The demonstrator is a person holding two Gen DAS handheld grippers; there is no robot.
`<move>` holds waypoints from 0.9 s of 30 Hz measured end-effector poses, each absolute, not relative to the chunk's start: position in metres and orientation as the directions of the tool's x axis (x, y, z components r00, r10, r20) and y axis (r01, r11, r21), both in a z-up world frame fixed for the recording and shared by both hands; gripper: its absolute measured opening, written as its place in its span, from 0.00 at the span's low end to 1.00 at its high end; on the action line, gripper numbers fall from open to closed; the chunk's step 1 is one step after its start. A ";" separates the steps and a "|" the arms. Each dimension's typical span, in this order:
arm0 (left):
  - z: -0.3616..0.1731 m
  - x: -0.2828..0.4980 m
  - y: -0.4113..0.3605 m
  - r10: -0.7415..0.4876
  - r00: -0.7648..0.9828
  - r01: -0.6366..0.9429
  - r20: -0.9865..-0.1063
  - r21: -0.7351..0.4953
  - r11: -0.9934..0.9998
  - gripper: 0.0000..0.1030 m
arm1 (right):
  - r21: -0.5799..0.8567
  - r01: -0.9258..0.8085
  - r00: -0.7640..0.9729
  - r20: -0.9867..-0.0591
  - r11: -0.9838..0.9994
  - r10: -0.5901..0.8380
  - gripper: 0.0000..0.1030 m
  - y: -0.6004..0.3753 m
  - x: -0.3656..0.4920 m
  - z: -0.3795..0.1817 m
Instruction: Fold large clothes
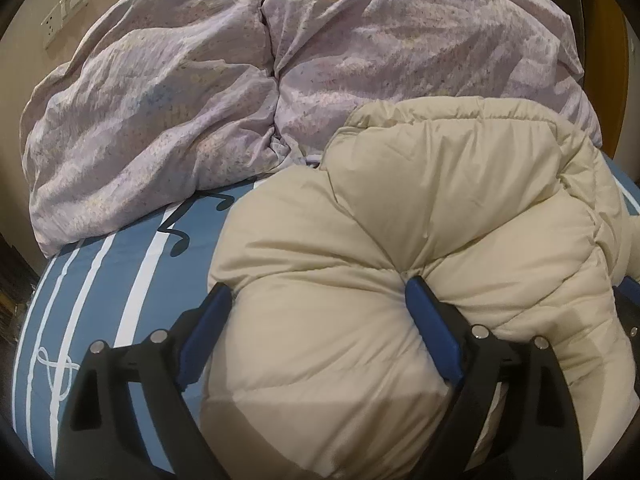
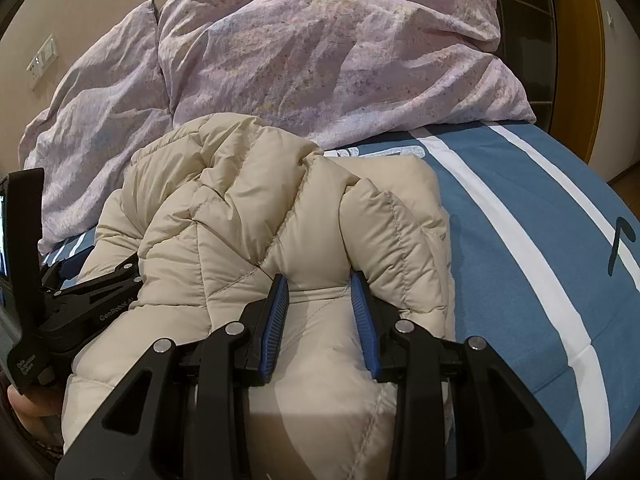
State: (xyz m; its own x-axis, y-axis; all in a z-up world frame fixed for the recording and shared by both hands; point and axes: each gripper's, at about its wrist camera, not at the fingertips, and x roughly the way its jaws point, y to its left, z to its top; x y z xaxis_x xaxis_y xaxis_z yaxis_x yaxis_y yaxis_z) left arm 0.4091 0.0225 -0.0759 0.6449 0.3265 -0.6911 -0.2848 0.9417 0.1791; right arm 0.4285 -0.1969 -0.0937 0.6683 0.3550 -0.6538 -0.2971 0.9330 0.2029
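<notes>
Black two-finger tongs with blue pads fill the bottom of both wrist views, each pointing forward and downward into a puffy cream quilted down jacket (image 1: 400, 240) that lies bundled on a blue bedsheet with white stripes (image 1: 120, 264). Left gripper (image 1: 318, 300) stands wide: a fat bulge of the jacket sits between its pads, the right pad dug into a seam, the left pad just beside the fabric and not clearly pressing. Right gripper (image 2: 320, 292) is narrower and pinches a fold of the jacket between both pads. From the right wrist view, the jacket's bulk stretches away and to the left, where the left tongs sit against it. A crumpled lilac duvet (image 2: 320, 48) lies behind. Any next fold probably hinges on the right hand's grip.
</notes>
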 end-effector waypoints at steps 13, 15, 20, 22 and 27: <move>-0.077 0.410 0.019 0.362 0.628 -0.292 -0.689 0.222 0.930 0.88 | 0.130 -0.276 0.663 -0.692 0.952 0.286 0.43 -0.185 0.426 -0.065; -0.077 0.409 0.018 0.359 0.629 -0.292 -0.690 0.219 0.931 0.88 | 0.174 -0.278 0.678 -0.661 0.945 0.321 0.44 -0.186 0.425 -0.047; -0.076 0.409 0.018 0.361 0.629 -0.291 -0.689 0.222 0.931 0.88 | 0.174 -0.258 0.724 -0.617 0.950 0.309 0.44 -0.174 0.435 -0.024; -0.076 0.408 0.018 0.363 0.629 -0.291 -0.687 0.224 0.930 0.88 | 0.169 -0.233 0.727 -0.623 0.958 0.287 0.44 -0.170 0.446 -0.028; -0.076 0.408 0.019 0.361 0.632 -0.292 -0.685 0.221 0.931 0.88 | 0.185 -0.150 0.665 -0.708 0.971 0.238 0.44 -0.177 0.470 -0.067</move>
